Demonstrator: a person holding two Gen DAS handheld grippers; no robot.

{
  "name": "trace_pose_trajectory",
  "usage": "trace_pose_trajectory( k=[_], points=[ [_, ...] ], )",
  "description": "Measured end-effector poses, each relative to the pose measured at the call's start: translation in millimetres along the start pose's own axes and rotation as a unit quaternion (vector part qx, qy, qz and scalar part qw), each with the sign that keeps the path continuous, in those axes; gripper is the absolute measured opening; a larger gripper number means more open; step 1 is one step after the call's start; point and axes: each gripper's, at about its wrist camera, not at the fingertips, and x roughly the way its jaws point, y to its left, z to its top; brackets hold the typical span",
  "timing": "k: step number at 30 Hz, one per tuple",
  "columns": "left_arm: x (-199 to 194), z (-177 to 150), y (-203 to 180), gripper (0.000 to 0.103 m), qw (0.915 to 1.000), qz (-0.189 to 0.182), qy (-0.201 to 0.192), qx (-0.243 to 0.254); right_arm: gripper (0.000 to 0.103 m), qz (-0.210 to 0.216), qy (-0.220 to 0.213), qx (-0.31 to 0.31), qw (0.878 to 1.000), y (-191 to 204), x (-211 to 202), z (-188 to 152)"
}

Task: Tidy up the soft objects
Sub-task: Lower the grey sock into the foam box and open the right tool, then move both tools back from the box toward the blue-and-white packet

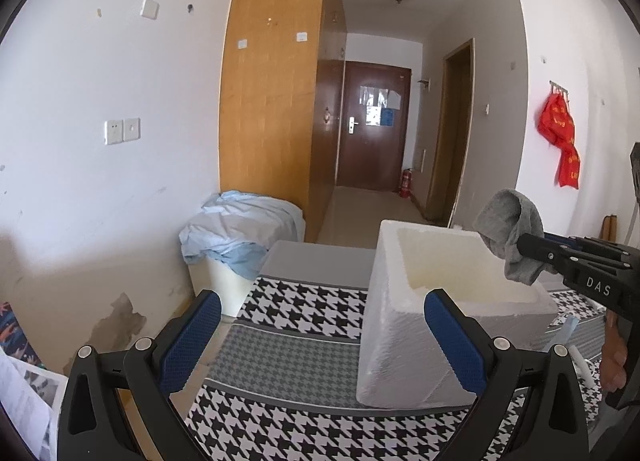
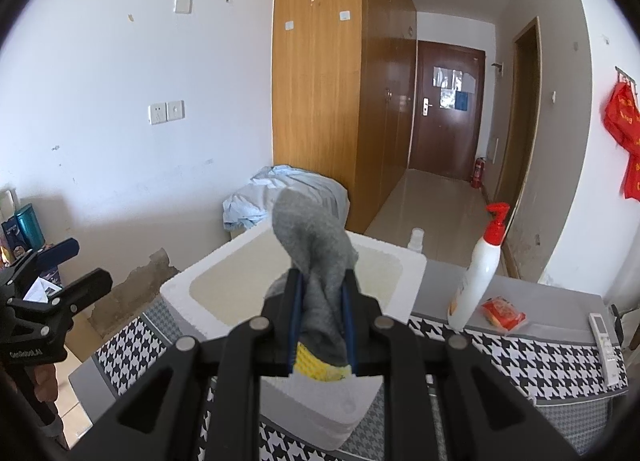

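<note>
A white foam box [image 1: 384,325] [image 2: 180,289] stands open-topped on a table covered with a houndstooth cloth [image 1: 304,309]. My right gripper [image 2: 322,281] [image 1: 520,247] is shut on a grey sock [image 2: 316,245] [image 1: 508,221] with a yellow toe, and holds it above the box's near right rim. The sock's free end sticks up past the fingertips. My left gripper [image 1: 324,317] stands open in front of the box's left side, with nothing between its blue pads [image 1: 192,341]. In the right wrist view the left gripper [image 2: 76,265] is at the far left.
A white pump bottle [image 2: 480,277] with a red top, a red packet [image 2: 504,313] and a remote control [image 2: 604,337] lie on the table right of the box. A bin [image 1: 224,285] draped with pale blue cloth stands beyond the table, by a wooden wardrobe [image 1: 276,81].
</note>
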Motion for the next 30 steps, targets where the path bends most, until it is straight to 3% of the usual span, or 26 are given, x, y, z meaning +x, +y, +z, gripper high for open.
trace_pose_trajectory(
  k=[9,16,18,30],
  points=[
    [7.5,-11.5,2.4,0.102,0.9999,-0.004,0.013,-0.005,0.024,0.002,0.02,0.003,1.0,1.6,15.9,-1.2],
    [11.4,-17.4,6.0,0.102,0.9997,-0.003,0.021,-0.009,0.044,0.003,0.025,0.002,1.0,3.3,23.4,-2.7],
    [13.1,-18.2,5.2,0.102,0.9997,-0.004,0.024,-0.009,0.06,0.011,0.025,0.007,1.0,3.1,23.6,-3.6],
    [11.4,-23.0,-2.3,0.102,0.9995,-0.008,0.031,-0.003,0.073,0.035,0.012,0.003,0.999,8.7,6.3,-12.7]
  ],
)
